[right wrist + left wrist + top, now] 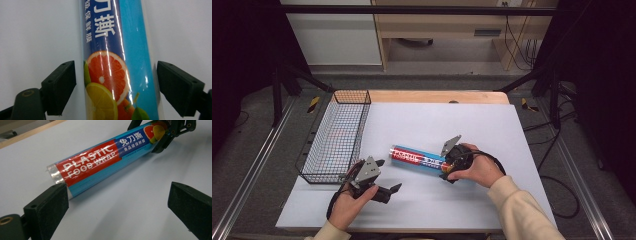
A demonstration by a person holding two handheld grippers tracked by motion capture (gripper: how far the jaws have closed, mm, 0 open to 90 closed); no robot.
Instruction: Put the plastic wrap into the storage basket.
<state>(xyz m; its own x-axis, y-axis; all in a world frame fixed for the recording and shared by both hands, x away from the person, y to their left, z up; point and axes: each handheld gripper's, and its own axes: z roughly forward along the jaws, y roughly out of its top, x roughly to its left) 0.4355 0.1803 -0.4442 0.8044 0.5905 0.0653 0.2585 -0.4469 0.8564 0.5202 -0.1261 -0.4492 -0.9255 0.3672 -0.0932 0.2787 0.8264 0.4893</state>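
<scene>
Gripping step: the right gripper point(447, 167) straddles the fruit-printed end of the plastic wrap roll point(418, 158), one jaw on each side; in the right gripper view a thin gap shows between each pad and the film, so nothing is clamped yet.
Left gripper: the left gripper point(387, 177), nearest the person, rests low on the white board point(422, 210) with its jaws spread wide and empty, aimed at the roll's near, clear-capped end point(53, 172).
Roll position: it lies flat on the board, roughly mid-table, slanting from the left gripper's side toward the right hand point(477, 170), well apart from the basket.
Doing it well: I would keep the jaws square across the tube, close evenly so both pads meet the film together, and squeeze gently, since the glossy wrapper looks slippery and the round body could roll or squirt out.
Lift advice: holding one end only will probably let the far end droop, so a low, slow lift seems wise.
Farther off: a wire basket point(337, 140) sits at the board's left edge, apparently empty.
Count: one roll, one basket, two grippers, one board.
</scene>
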